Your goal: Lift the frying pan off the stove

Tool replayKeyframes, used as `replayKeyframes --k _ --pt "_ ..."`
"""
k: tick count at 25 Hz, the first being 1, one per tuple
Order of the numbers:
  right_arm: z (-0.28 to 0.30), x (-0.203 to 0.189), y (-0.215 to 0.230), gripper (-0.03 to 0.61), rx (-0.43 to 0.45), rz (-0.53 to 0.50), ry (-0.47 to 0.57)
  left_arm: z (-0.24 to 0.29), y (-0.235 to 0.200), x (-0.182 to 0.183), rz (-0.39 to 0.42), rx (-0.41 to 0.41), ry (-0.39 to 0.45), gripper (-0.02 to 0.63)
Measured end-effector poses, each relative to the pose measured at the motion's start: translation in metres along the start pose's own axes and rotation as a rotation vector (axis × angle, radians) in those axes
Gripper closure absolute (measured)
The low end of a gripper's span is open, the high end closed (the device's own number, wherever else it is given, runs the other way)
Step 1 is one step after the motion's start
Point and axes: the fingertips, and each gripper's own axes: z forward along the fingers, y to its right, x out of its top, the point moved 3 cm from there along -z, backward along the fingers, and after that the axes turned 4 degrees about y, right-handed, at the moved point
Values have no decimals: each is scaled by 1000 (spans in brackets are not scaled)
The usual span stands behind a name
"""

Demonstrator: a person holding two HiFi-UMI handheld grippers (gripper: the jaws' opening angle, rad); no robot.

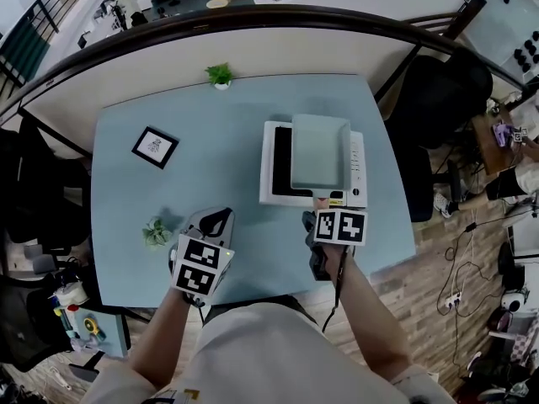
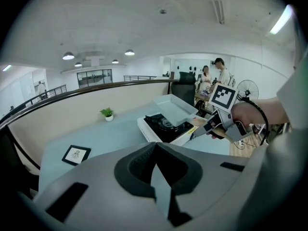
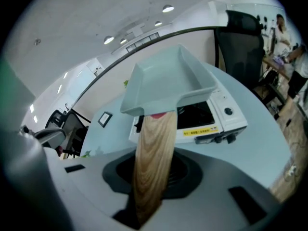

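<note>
A pale green rectangular frying pan [image 1: 320, 151] lies over the right part of a white stove [image 1: 271, 194] with a black top. I cannot tell whether it rests on the burner or hangs just above it. Its wooden handle [image 3: 154, 153] points toward me, and my right gripper [image 1: 322, 205] is shut on it. In the right gripper view the pan [image 3: 166, 83] fills the middle, with the stove [image 3: 226, 113] behind it. My left gripper [image 1: 219, 217] is low over the table's front left, jaws together and holding nothing. The left gripper view shows the pan [image 2: 174, 106] and the right gripper [image 2: 203, 128].
On the light blue table [image 1: 219, 167] are a small potted plant [image 1: 220, 76] at the back, a black picture frame [image 1: 155, 147] at the left and another small plant [image 1: 156, 232] near my left gripper. A black office chair [image 1: 438, 99] stands at the right. Two people [image 2: 216, 76] stand far off.
</note>
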Motion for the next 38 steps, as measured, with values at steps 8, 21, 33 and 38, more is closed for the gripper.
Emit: replayKeyframes --k 8,21,33,38 --pt "-74 44 -26 485 6 -149 190 -24 -4 49 49 23 127 612" --pt "-196 69 -83 485 85 -236 449 -112 -16 130 112 77 405 612" --pt "-255 50 -110 485 91 -271 571 -157 -15 126 98 81 470 612" --pt "-254 37 -111 485 88 -268 554 -160 -15 116 100 74 453 612"
